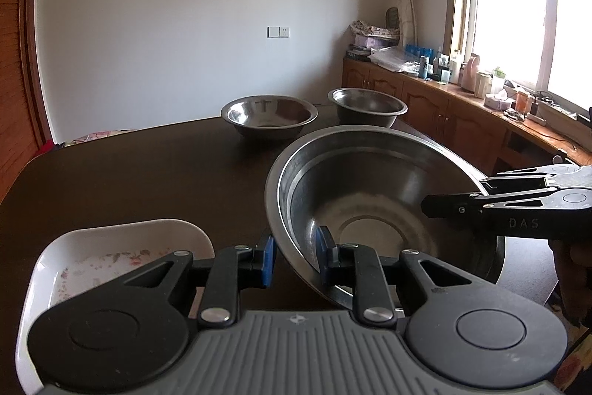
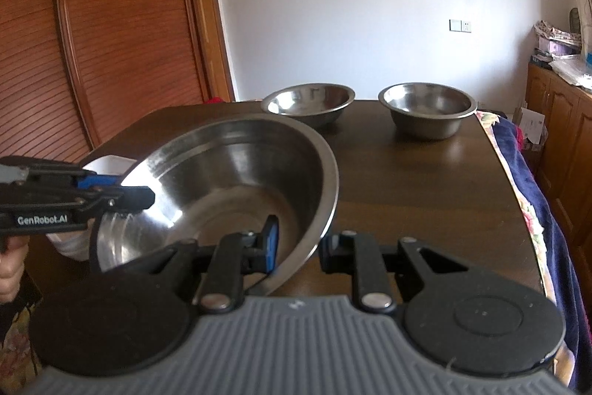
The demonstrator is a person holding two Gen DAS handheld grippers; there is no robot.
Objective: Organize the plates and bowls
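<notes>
1. The large steel bowl (image 1: pixel 370 195) could slip and drop onto the surface (image 1: pixel 148 173). It hangs tilted between two rim grips on opposite sides, and smooth metal gives the pads little purchase if either hand twists or eases.
2. The left gripper (image 1: pixel 294 260) straddles the near-left rim, one blue pad inside and one outside, with a visible gap on the outer side, so I cannot tell whether it is clamped.
3. The right gripper (image 2: pixel 296 247) likewise straddles the near-right rim; whether it is fully pinched I cannot tell.
4. Lowered carelessly, the bowl could strike the white floral dish (image 1: pixel 111 247) just beside it at near left.
5. The bowl is wide, shiny, shallow-sided, with a flat rim and scuffed base.
6. Two smaller steel bowls (image 2: pixel 307 102) (image 2: pixel 427 110) sit at the far edge, well apart from it.
</notes>
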